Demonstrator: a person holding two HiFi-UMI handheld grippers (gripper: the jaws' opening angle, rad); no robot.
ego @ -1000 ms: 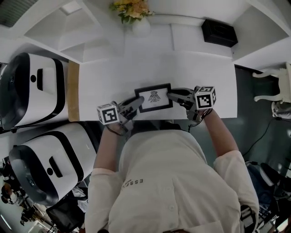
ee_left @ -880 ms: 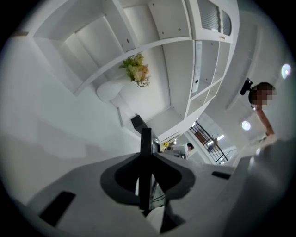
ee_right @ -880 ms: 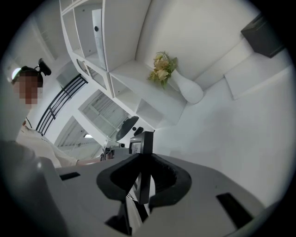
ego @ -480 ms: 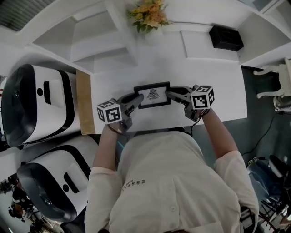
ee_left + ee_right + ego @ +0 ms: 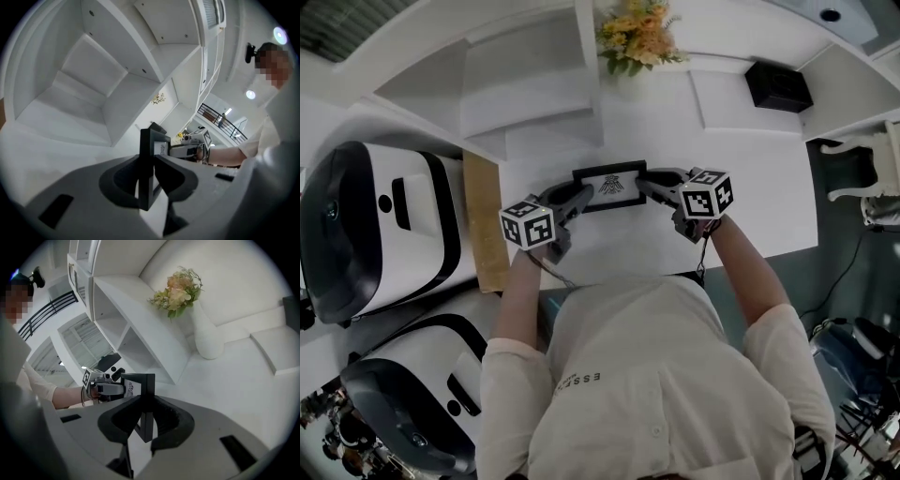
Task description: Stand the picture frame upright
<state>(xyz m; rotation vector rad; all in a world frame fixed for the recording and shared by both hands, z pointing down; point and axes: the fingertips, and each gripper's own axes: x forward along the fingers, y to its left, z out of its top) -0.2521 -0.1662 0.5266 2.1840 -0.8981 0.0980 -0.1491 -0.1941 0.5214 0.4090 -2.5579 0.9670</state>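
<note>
At the table [image 5: 750,187], gripper views show left claw [image 5: 147,165] and right claw [image 5: 146,402] clamping the picture frame [image 5: 609,184].

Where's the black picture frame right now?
Head view, centre: the black picture frame sits over the white table, its left edge clamped by the left gripper, its right edge by the right gripper.

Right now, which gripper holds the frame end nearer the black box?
The right gripper, clamped on the picture frame end facing the black box; the left gripper clamps the far end.
</note>
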